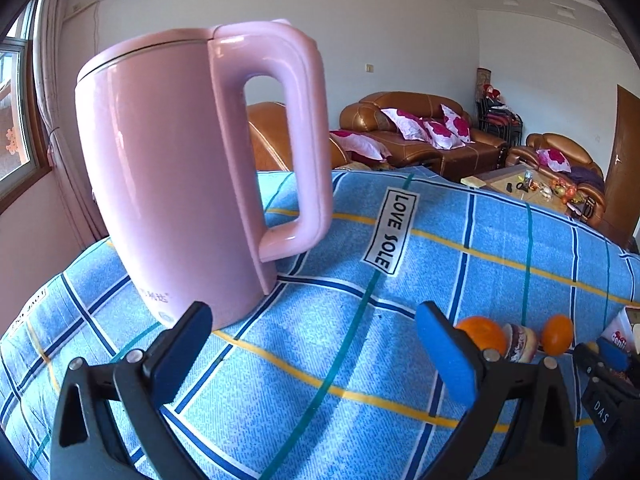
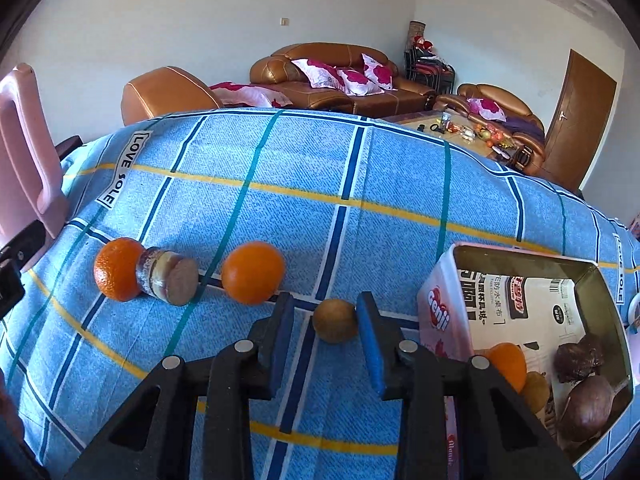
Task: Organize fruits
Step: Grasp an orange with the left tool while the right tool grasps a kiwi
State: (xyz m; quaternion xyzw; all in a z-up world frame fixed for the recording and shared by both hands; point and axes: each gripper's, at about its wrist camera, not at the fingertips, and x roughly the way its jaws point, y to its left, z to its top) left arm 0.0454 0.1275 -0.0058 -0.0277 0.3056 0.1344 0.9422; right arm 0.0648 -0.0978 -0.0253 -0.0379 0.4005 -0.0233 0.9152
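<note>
In the right wrist view, my right gripper (image 2: 325, 322) is open, its jaws either side of a small brown fruit (image 2: 334, 320) on the blue plaid cloth; the right pad is close to it. Two oranges (image 2: 118, 274) (image 2: 253, 272) lie further left, with a small round snack cake (image 2: 168, 279) between them. A tin box (image 2: 448, 308) at the right holds an orange (image 2: 507, 364) and dark fruits (image 2: 588, 404). In the left wrist view, my left gripper (image 1: 312, 344) is open and empty. The oranges (image 1: 482, 334) (image 1: 557, 335) lie to its right.
A tall pink kettle (image 1: 172, 176) stands on the cloth just ahead and left of the left gripper; its handle shows at the left edge of the right wrist view (image 2: 24, 152). The cloth-covered table (image 2: 360, 184) ends at the far side, with brown sofas behind.
</note>
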